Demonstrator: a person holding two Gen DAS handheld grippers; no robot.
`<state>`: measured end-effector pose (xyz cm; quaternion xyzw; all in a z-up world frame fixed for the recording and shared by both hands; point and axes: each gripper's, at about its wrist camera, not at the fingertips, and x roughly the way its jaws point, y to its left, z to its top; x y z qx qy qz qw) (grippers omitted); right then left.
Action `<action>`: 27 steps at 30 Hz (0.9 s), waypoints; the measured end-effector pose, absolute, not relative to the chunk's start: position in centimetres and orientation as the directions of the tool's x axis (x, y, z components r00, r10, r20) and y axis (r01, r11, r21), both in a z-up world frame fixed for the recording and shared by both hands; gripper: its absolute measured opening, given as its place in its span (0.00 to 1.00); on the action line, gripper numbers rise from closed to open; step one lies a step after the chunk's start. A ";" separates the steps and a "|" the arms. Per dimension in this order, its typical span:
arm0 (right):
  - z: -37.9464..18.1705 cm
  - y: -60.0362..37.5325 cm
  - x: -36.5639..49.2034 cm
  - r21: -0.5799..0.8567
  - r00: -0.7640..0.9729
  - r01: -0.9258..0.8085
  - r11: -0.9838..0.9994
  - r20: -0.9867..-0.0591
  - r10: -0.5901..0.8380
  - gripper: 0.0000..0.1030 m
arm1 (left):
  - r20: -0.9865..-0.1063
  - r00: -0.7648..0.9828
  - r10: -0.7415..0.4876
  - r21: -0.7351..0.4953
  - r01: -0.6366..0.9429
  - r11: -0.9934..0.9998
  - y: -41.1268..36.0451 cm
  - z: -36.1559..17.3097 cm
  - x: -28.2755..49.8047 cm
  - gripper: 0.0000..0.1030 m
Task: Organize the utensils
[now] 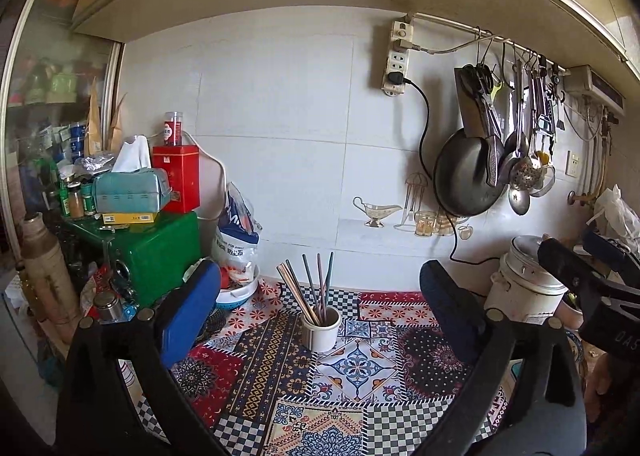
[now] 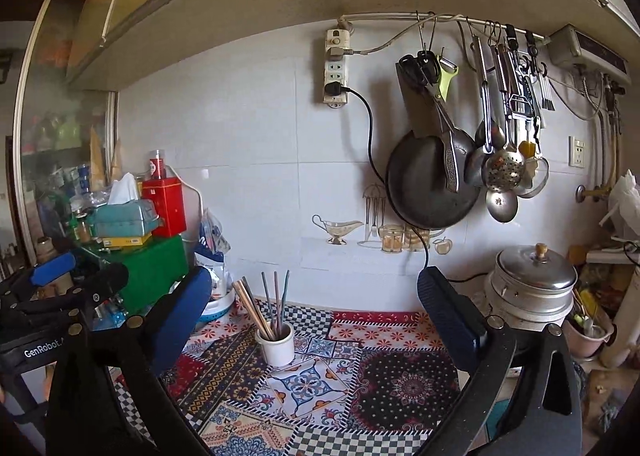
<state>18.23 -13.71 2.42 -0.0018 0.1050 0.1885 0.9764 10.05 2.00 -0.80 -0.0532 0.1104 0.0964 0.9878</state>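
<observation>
We see both hand-held grippers, left (image 1: 320, 296) and right (image 2: 314, 298), wide open, empty. Chopsticks (image 1: 314, 288) stand in white cup (image 1: 321, 330), frame middle, tidy together.

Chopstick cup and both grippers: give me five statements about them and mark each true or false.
1. The chopsticks stand upright in a white cup. True.
2. The cup lies tipped over on the patterned cloth. False: it stands upright on the cloth.
3. The left gripper is clamped on the cup. False: its jaws stand wide open and hold nothing; the cup sits beyond them.
4. The right gripper is open and empty. True.
5. A dark pan hangs on the wall, to the right of the cup. True.
</observation>
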 end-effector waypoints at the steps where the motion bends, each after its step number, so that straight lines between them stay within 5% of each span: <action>1: 2.4 -13.7 18.1 0.036 0.906 -0.370 0.928 -0.207 0.369 0.99 | -0.227 0.957 0.179 -0.083 -0.202 0.976 1.9 -0.8 9.9 0.97; 27: 1.9 -13.8 18.3 0.042 0.896 -0.369 0.928 -0.248 0.368 0.99 | -0.231 0.952 0.200 -0.045 -0.216 0.975 0.6 -1.3 10.2 0.99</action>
